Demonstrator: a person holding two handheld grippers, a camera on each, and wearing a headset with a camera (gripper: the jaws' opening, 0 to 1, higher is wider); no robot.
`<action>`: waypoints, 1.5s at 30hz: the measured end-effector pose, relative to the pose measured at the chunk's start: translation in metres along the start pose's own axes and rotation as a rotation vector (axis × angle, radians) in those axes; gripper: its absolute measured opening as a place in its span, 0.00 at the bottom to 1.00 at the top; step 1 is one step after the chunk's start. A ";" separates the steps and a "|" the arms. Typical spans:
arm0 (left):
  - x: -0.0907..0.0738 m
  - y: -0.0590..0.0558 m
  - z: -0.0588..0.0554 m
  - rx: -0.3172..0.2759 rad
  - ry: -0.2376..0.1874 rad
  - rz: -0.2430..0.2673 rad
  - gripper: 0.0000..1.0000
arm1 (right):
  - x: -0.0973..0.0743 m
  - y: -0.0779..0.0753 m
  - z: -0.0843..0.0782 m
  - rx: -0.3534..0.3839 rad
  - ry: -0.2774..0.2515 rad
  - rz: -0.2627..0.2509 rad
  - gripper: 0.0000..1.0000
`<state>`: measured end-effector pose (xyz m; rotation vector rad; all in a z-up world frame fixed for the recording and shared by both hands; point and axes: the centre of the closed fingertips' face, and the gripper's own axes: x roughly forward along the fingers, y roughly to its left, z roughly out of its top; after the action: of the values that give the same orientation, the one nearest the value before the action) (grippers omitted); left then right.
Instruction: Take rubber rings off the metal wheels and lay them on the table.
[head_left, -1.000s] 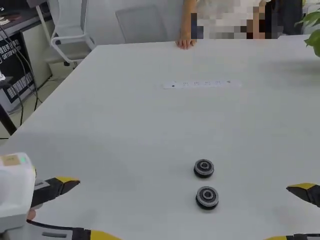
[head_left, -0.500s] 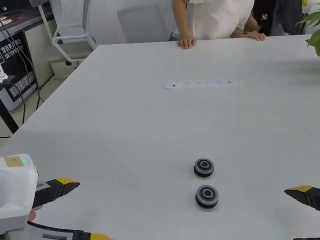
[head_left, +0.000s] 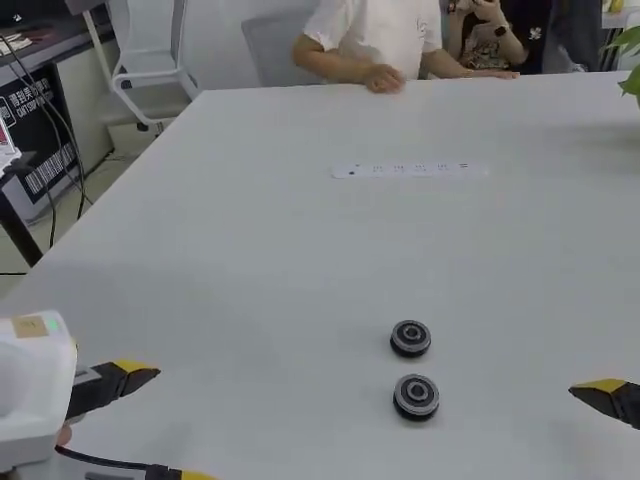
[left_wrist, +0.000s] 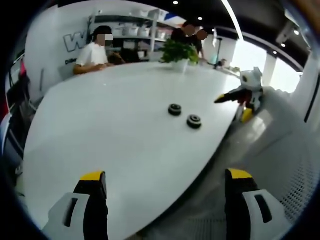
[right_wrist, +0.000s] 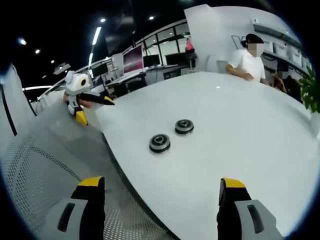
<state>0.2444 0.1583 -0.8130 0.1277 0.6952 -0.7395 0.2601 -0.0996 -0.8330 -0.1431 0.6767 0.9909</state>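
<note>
— How do your fingers stand?

— My left gripper has its yellow-tipped jaws wide apart with nothing between them. My right gripper is the same, spread and empty. Each hangs by the near edge of the white table, one out to either side.

— And the wheels?

— The near wheel and the far wheel lie flat on the top between my grippers, well apart from both (close to each other, not touching). A dark band runs round each rim. I take it for the rubber ring, though it is too small here to be sure.

— Farther out?

— A white power strip lies mid-table, well beyond the wheels. At the far edge a person in a white shirt rests a hand on the top. A green plant stands on the table off to my right.
</note>
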 end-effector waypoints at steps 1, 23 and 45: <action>0.001 0.000 -0.001 -0.001 0.008 -0.002 1.00 | 0.000 0.000 0.000 0.000 -0.001 -0.002 0.94; 0.006 -0.002 0.005 0.098 0.023 -0.033 1.00 | 0.000 0.002 0.007 -0.072 0.000 0.043 0.94; -0.005 -0.006 0.040 0.169 -0.047 -0.025 1.00 | -0.005 -0.024 0.024 -0.137 0.009 0.030 0.93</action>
<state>0.2591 0.1434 -0.7781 0.2552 0.5901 -0.8226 0.2893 -0.1071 -0.8151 -0.2587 0.6200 1.0660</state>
